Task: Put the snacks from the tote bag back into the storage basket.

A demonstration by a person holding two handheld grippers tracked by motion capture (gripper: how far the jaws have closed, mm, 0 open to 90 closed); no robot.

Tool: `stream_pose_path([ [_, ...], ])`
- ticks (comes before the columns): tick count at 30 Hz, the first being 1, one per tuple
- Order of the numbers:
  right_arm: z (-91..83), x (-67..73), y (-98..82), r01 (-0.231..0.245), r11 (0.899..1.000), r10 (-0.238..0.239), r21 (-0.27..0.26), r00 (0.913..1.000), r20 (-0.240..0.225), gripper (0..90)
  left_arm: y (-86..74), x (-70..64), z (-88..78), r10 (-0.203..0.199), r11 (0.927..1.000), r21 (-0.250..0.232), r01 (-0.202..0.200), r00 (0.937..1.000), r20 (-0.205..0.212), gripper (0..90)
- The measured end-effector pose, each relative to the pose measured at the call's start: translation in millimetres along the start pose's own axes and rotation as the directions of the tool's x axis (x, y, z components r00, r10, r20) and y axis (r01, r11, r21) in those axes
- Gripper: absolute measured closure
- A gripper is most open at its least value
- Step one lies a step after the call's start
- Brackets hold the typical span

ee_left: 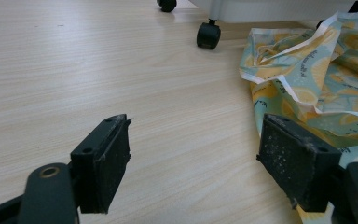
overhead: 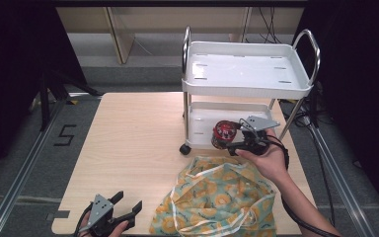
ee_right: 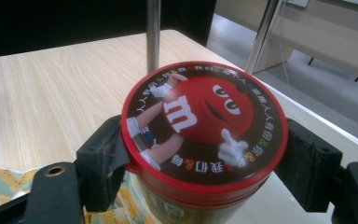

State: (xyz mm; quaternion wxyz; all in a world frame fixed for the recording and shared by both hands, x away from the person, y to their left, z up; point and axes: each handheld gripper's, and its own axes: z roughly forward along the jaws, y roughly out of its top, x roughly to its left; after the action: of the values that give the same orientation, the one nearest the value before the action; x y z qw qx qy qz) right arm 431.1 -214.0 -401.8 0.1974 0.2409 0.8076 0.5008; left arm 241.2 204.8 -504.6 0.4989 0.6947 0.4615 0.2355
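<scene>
While my right gripper (overhead: 238, 139) has its fingers clamped on the candy can (ee_right: 205, 140) at the cart's lower shelf (overhead: 202, 123), left gripper (overhead: 123, 210) idles spread beside the bag (overhead: 217, 197). Risk: smooth round can slipping, or clipping the shelf rim.

Readable marks: a candy canister lid and a floor number

The red lid of the canister (ee_right: 205, 135) carries a large white "m" on the chest of a red cartoon candy figure, ringed by small multicoloured Chinese characters too fine to read with certainty. On the grey floor (overhead: 29, 148) left of the surface, a black "5" (overhead: 66, 134) is marked. The yellow citrus-print cloth (ee_left: 326, 70) bears small dark script that is illegible.
</scene>
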Motion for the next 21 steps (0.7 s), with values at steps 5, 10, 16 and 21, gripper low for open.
stream_pose_path([
  [5,2.6,2.8,1.6,-0.009,1.0,0.009,0.01,0.9999,0.006,26.2,-0.1,0.5,0.8,0.005,1.0,-0.008,-0.005,1.0,0.006,24.1],
  [10,7.8,3.0,3.3,0.015,1.0,-0.015,-0.01,0.9998,0.012,26.2,-0.1,0.1,0.0,0.0,1.0,0.0,0.0,1.0,0.0,24.1],
  [16,11.4,4.4,4.7,-0.01,1.0,0.01,0.007,0.9999,-0.009,26.2,-0.1,-0.1,0.1,-0.002,1.0,-0.001,0.002,1.0,0.0,24.1],
  [21,13.3,4.0,6.2,-0.003,1.0,0.003,0.006,1.0,-0.007,26.2,0.0,0.2,0.3,0.003,1.0,0.003,-0.003,1.0,0.002,24.1],
])
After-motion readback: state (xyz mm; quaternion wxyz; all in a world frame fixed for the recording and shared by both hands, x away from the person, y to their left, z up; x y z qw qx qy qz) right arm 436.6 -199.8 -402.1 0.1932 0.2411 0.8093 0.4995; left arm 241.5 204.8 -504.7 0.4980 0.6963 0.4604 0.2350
